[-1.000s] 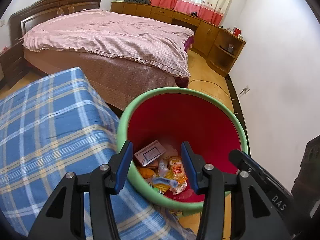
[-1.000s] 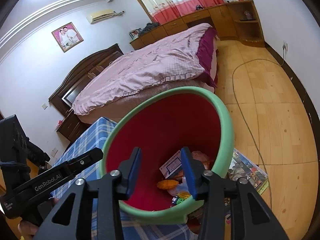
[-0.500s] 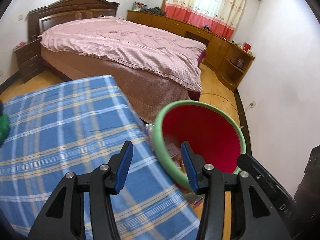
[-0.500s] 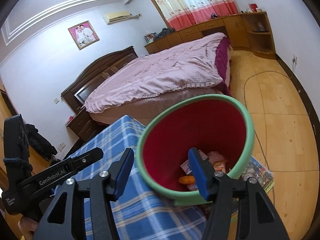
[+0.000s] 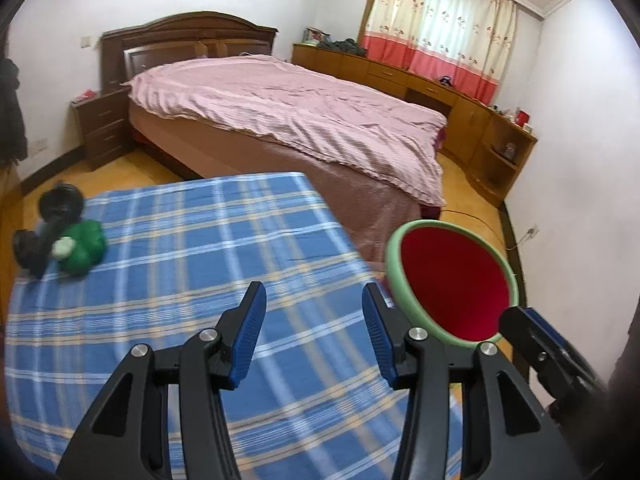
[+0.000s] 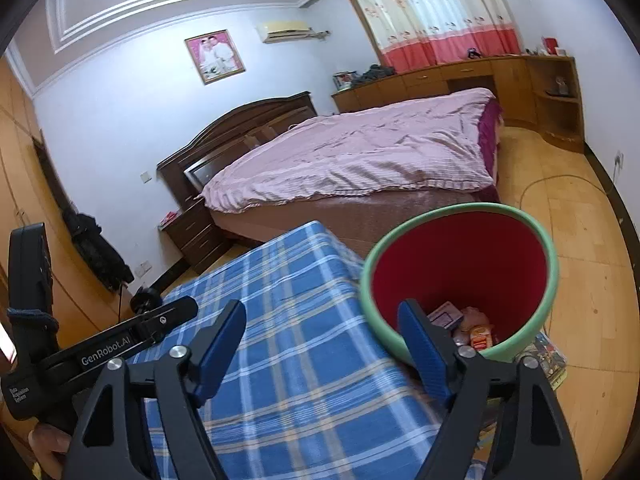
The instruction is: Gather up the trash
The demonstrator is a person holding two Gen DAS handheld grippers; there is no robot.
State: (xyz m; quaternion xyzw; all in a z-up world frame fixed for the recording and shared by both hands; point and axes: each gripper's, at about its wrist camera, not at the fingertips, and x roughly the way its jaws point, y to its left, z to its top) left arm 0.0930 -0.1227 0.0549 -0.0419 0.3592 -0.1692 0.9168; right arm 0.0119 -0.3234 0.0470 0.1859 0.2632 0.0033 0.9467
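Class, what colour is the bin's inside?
Red, with a green rim; bin shows best in the right wrist view.

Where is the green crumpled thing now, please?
In the left wrist view, the green crumpled thing lies at the far left edge of the blue checked cloth, touching a black object.

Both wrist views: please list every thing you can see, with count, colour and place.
Bin: one, green rim, red inside, on floor beside the checked table.
Trash: several packets, pink and orange, in bin bottom.
Tablecloth: one, blue checked, covering the table.
Green object: one, blurred, on table's far left edge.
Bed: one, pink cover, behind table.
Magazine: one, colourful, on floor by bin.
Left gripper: black, blue jaws apart, empty.
Right gripper: black, blue jaws opening, nothing between.
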